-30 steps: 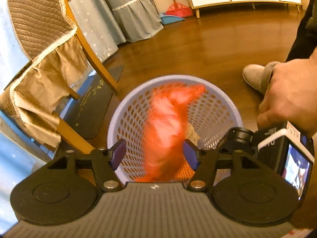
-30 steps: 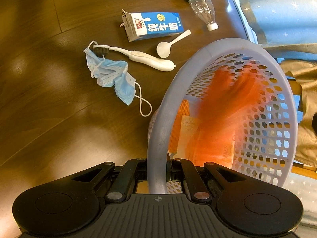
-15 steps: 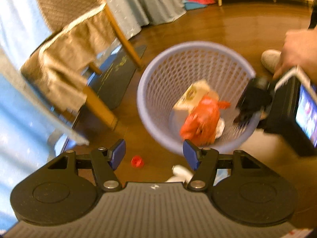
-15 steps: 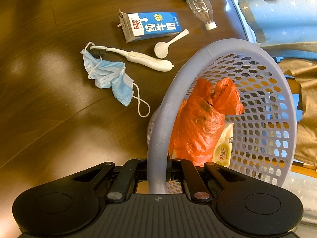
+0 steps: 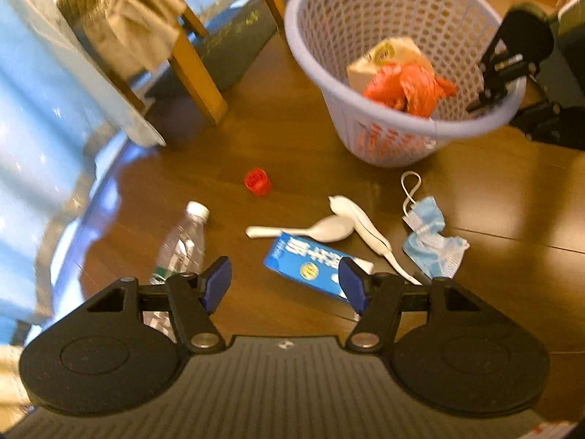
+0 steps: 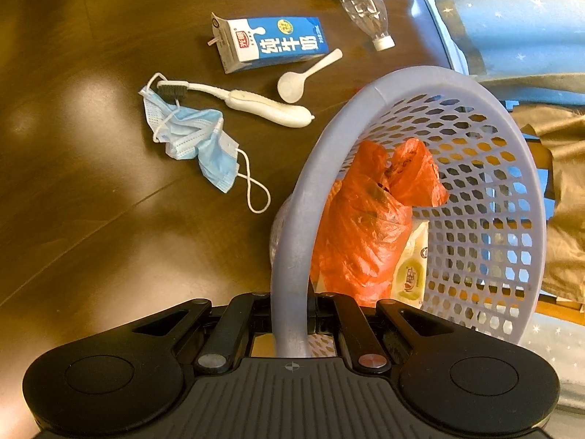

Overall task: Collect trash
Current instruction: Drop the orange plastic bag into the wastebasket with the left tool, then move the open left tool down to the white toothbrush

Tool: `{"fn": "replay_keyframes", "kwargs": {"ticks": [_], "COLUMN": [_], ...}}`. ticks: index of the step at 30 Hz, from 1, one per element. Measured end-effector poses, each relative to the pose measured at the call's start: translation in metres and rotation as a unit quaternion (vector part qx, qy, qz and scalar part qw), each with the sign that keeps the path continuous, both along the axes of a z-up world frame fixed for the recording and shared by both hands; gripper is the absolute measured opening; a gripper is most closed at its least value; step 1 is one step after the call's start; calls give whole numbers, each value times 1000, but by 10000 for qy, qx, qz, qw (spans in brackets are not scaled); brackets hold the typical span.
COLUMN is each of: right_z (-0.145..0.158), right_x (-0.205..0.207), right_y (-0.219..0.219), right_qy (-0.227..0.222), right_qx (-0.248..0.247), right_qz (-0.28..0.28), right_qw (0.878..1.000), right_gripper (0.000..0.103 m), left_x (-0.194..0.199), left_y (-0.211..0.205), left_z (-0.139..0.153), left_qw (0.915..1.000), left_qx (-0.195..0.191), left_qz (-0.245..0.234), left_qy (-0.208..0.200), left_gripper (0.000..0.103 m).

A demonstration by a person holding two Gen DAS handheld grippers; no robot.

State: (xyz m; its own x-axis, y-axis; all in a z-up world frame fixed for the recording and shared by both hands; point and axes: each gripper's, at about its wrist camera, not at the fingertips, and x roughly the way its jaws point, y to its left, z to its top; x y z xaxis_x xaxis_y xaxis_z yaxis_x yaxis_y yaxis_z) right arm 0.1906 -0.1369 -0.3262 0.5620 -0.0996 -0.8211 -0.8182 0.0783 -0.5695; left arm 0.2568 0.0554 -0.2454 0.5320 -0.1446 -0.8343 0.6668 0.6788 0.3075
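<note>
A lilac mesh basket (image 5: 329, 47) (image 6: 486, 190) stands on the wood floor, holding an orange plastic bag (image 5: 406, 87) (image 6: 365, 219) and a pale wrapper (image 5: 387, 55) (image 6: 411, 267). My right gripper (image 6: 292, 314) is shut on the basket's rim. My left gripper (image 5: 285, 283) is open and empty, hovering above a blue milk carton (image 5: 310, 267) (image 6: 270, 42). Around it lie a clear bottle (image 5: 181, 247) (image 6: 360, 0), a white spoon (image 5: 314, 228) (image 6: 303, 77), a white toothbrush (image 5: 365, 225) (image 6: 256, 104), a blue face mask (image 5: 427, 241) (image 6: 193, 139) and a red cap (image 5: 257, 182).
A wooden chair (image 5: 190, 58) draped with tan cloth stands left of the basket, over a dark mat (image 5: 226, 47). A light blue starred cloth (image 5: 36, 128) (image 6: 512, 11) borders the floor. Bare wood floor (image 6: 73, 219) stretches left of the basket.
The orange bag dropped from my left gripper into the basket and settled. My left gripper then pulled back from the basket and now looks down on the litter on the floor. My right gripper kept its hold.
</note>
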Motion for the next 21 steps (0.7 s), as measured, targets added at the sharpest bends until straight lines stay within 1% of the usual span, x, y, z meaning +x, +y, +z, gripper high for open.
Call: {"fn": "replay_keyframes", "kwargs": {"ticks": [3,9,12,18,21], "right_z": [-1,-2,-3,-5,-5], "right_x": [2,9,12,15,19], "right_y": [-1,-1,-3,-2,-1], "right_qy": [-9,-7,-11,1,9], "right_qx": [-15,-36,-37,-25,-16], "right_qz": [-31,-94,-135,-171,-203], "right_qw": [10000,9999,9999,9998,9998], "right_gripper": [2,2,2,2,2], "left_x": [-7,-25,-35,-59,-62], "left_y": [-6,-33,-50,-80,-92], "left_z": [-12,-34,-49,-85,-100], "left_qw": [9998,9982,9965,9896,9882], "left_qx": [-69,-239,-233,-14,38], "left_qz": [11,-350,-635,-1317,-1413], "left_qy": [166,427,498,572,594], "left_gripper": [60,60,60,59,57]}}
